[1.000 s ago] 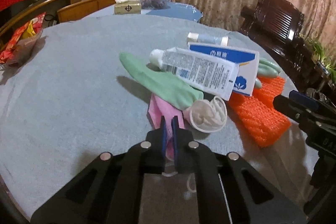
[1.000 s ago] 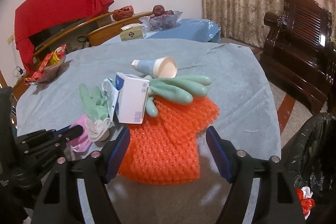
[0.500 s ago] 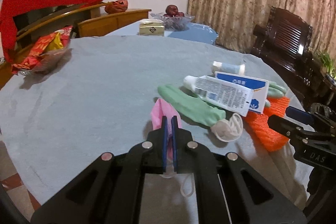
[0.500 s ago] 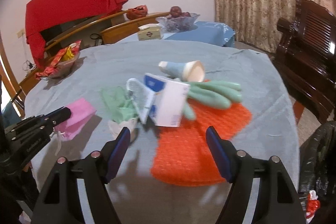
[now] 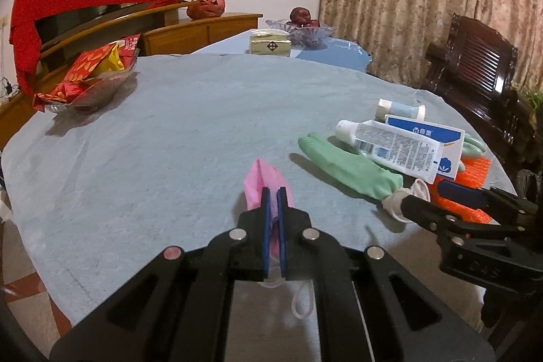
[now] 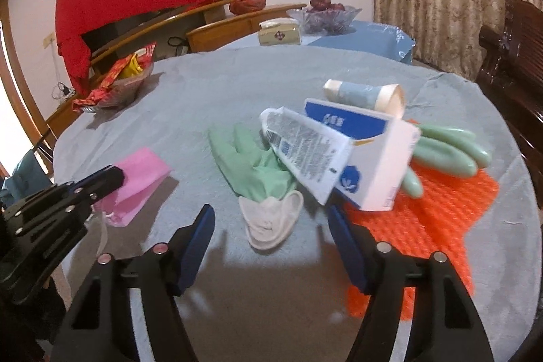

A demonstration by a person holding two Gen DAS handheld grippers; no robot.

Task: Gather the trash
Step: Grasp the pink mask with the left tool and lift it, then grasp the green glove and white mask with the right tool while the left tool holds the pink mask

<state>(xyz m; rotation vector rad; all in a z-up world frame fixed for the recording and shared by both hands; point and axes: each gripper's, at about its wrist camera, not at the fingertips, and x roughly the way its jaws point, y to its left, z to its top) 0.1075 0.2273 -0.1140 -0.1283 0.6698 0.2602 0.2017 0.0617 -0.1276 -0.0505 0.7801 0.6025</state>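
The table [image 5: 169, 131] carries a trash heap at 3 o'clock: orange mat [image 6: 441, 226], box [image 6: 376, 165], tube [image 6: 305, 148], green glove [image 6: 247, 162]. The right gripper [image 6: 271, 226] hangs spread over the glove's white cuff, likely its next pick. The left gripper [image 5: 275, 195], at 6 o'clock, is clenched on the pink mask [image 5: 263, 178], apart from the heap, probably bound for disposal.

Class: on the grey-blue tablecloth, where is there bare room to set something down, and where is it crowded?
Bare cloth spans the middle, between the snack bowl and the green glove. Crowded: glove, tube, box and orange mat pile together on the right.
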